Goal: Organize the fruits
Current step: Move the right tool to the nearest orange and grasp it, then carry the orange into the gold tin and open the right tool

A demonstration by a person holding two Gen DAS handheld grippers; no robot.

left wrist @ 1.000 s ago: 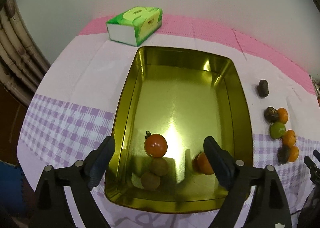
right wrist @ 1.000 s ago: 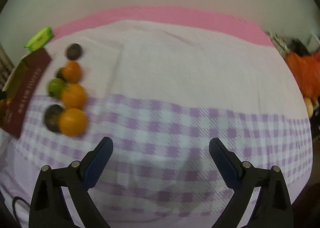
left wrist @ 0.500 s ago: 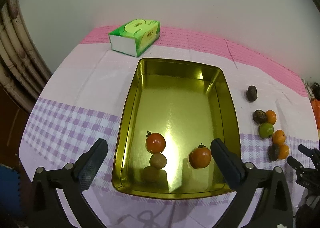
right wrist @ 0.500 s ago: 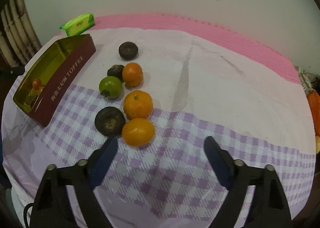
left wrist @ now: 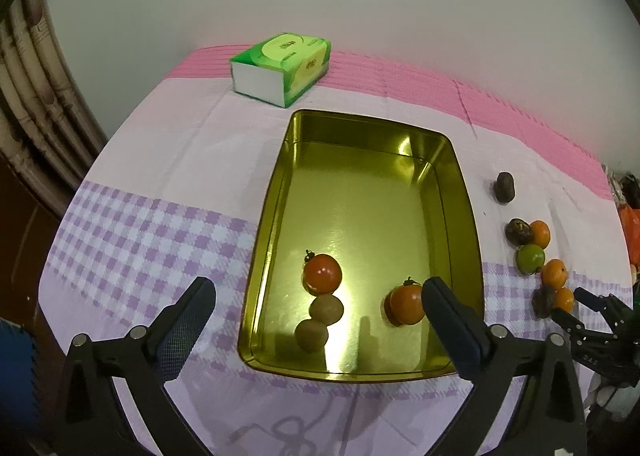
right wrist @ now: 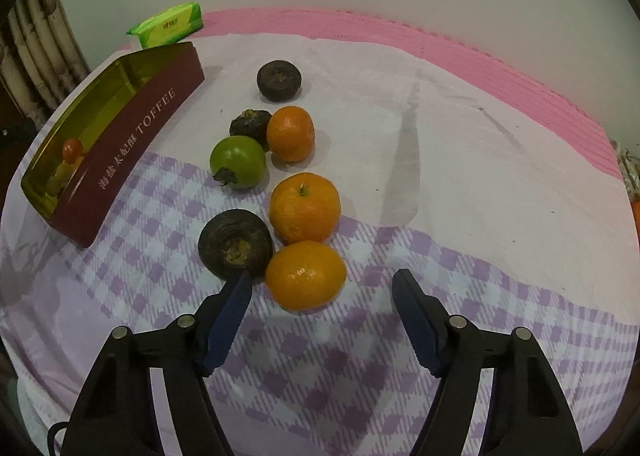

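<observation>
A gold tin [left wrist: 262, 240] holds two red tomatoes [left wrist: 322, 274] [left wrist: 407, 303] and two brown fruits [left wrist: 326, 308] at its near end. My left gripper [left wrist: 316, 288] hangs open above that end, with nothing between its fingers. To the right of the tin a row of loose fruit lies on the cloth. It has three oranges, a green tomato [right wrist: 238, 160] and three dark fruits. My right gripper [right wrist: 323, 278] is low at the nearest orange [right wrist: 306, 274] with its jaws closing. The orange sits just ahead of the tips and the pads are off it. The left fingertip [right wrist: 242, 284] is beside a dark fruit [right wrist: 235, 244].
A green tissue pack [left wrist: 282, 65] lies behind the tin near the pink mat [left wrist: 420, 77] at the wall. The tin's red side [right wrist: 132, 127] reads TOFFEE. The table's left edge and a ribbed radiator [left wrist: 28, 95] are close. Checked cloth [right wrist: 440, 296] stretches to the right of the fruit.
My left gripper spread wider and rose a little, leaving the right-hand tomato free in the tin. My right gripper swung left over to the fruit row and its jaws narrowed.
</observation>
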